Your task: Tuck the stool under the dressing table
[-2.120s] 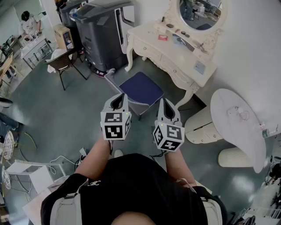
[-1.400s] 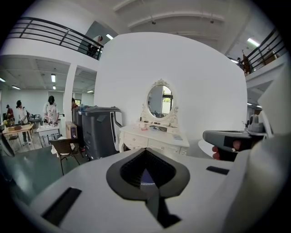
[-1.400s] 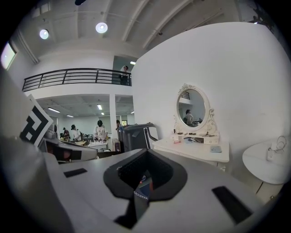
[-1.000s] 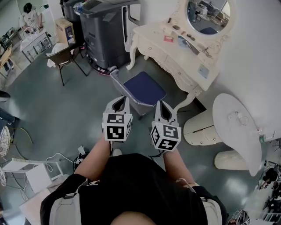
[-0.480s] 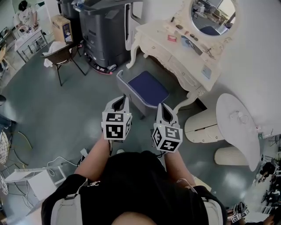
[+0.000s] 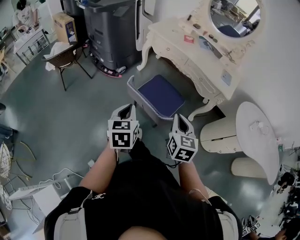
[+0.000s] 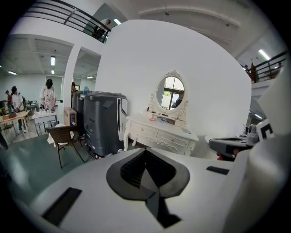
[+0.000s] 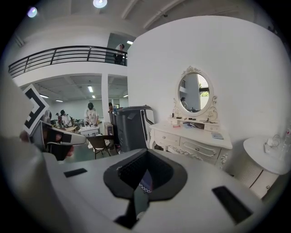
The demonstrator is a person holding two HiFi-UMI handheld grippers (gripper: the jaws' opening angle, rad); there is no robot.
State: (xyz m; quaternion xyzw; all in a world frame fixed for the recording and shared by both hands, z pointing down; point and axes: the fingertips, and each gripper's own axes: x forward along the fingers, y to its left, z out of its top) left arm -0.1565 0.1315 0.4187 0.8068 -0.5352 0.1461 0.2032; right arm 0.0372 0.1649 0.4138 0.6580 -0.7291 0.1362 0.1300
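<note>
**Hand-held gripper status: both closed, nothing held; stool (image 6: 161,96) not tucked yet**

Left hand-held gripper (image 6: 125,108) and right hand-held gripper (image 6: 180,118): jaws tip to tip in own views, nothing between them.

Why held like this (judgement):
- Held low and side by side, both aimed at the stool's near edge. Looks like a setup for a two-point push, not a grasp.
- Closed jaws make a blunt, stiff pusher. One on each side should keep the stool from yawing.
- No contact with the stool visible; just short of it in the head view.

Where the stool is:
- On the floor, between the two tools and the dressing table (image 6: 166,33).
- Out in front of the drawer side, apart from it, not under.
- Roughly square-on to the table front, so probably needs only a straight shove into the gap between the legs.

Counts:
- 2 hand-held grippers
- 1 stool, blue seat
- 1 dressing table, with 1 oval mirror (image 6: 234,14)
- 1 dark grey machine (image 6: 110,28) beside the table's far end
- 1 brown chair (image 6: 65,55)
- 1 round white side table (image 6: 255,131)
- Small bits on the tabletop: too small to count
</note>
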